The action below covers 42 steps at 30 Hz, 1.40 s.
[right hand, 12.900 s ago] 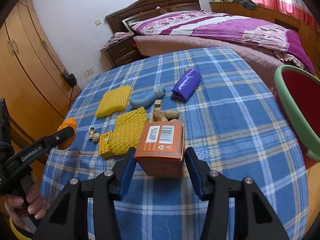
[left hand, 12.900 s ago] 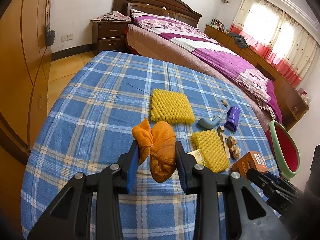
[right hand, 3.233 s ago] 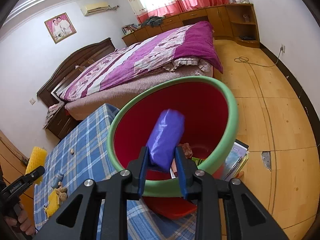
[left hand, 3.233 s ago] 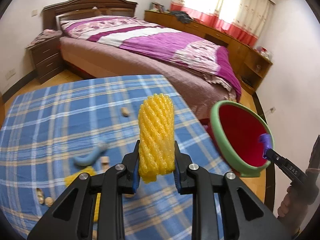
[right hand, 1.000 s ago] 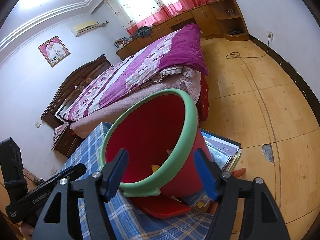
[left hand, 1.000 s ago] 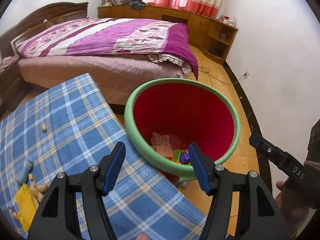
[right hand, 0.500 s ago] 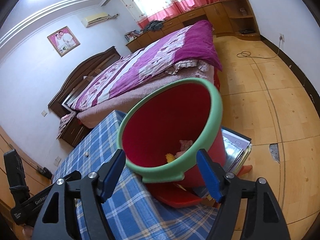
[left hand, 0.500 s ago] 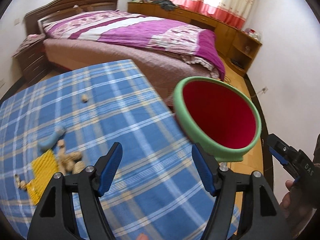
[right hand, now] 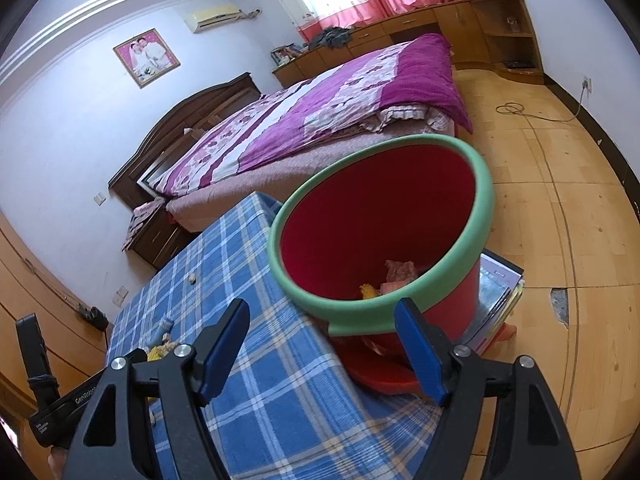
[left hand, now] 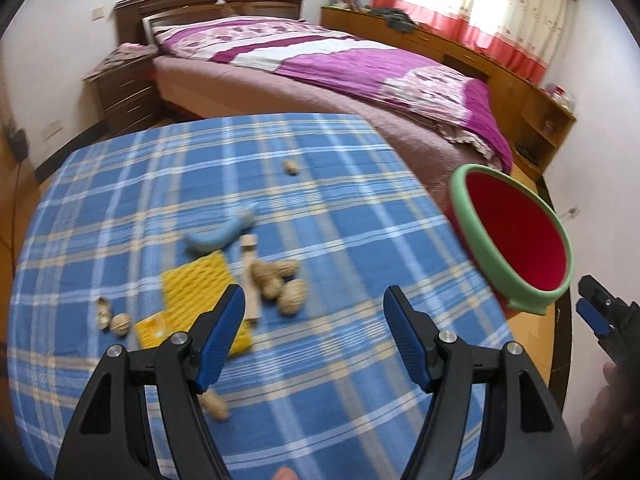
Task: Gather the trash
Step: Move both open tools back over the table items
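Observation:
My left gripper point(left hand: 314, 312) is open and empty above the blue plaid table point(left hand: 328, 392). Just beyond it lie a yellow foam net point(left hand: 196, 288), several peanuts point(left hand: 280, 280), a wooden stick point(left hand: 249, 280), a light-blue curved piece point(left hand: 220, 232) and nut shells point(left hand: 112, 318). One peanut point(left hand: 291, 167) lies farther back, another point(left hand: 214, 406) near the left finger. The red bin with a green rim point(left hand: 472, 224) stands off the table's right edge. My right gripper point(right hand: 322, 330) is open and empty in front of the bin point(right hand: 486, 196), which holds trash point(right hand: 394, 276).
A bed with a purple cover point(left hand: 320, 56) stands behind the table. A nightstand point(left hand: 124, 84) is at the back left. Books or papers point(right hand: 496, 300) lie on the wooden floor point(right hand: 580, 208) beside the bin. The other gripper shows at the right edge of the left wrist view point(left hand: 600, 312).
My left gripper has swung left from the bin back over the table, so the trash pile is now in front of it. My right gripper has stayed open by the bin.

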Each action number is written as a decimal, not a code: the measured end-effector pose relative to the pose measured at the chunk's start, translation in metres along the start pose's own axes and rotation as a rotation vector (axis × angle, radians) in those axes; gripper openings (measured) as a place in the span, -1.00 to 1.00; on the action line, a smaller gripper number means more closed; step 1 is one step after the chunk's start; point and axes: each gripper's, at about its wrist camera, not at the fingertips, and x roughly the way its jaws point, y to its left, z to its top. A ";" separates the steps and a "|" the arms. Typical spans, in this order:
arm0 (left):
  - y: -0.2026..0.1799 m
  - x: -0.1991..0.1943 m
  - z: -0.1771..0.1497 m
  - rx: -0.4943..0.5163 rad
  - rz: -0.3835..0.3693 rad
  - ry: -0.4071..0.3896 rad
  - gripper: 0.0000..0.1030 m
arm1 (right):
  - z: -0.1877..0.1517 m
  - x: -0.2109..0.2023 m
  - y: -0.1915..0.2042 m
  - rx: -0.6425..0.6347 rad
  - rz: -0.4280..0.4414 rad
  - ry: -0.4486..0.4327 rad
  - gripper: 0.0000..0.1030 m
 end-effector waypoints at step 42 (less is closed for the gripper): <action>0.107 0.004 -0.041 -0.132 0.268 0.002 0.39 | -0.038 0.035 0.053 -0.119 0.034 0.142 0.51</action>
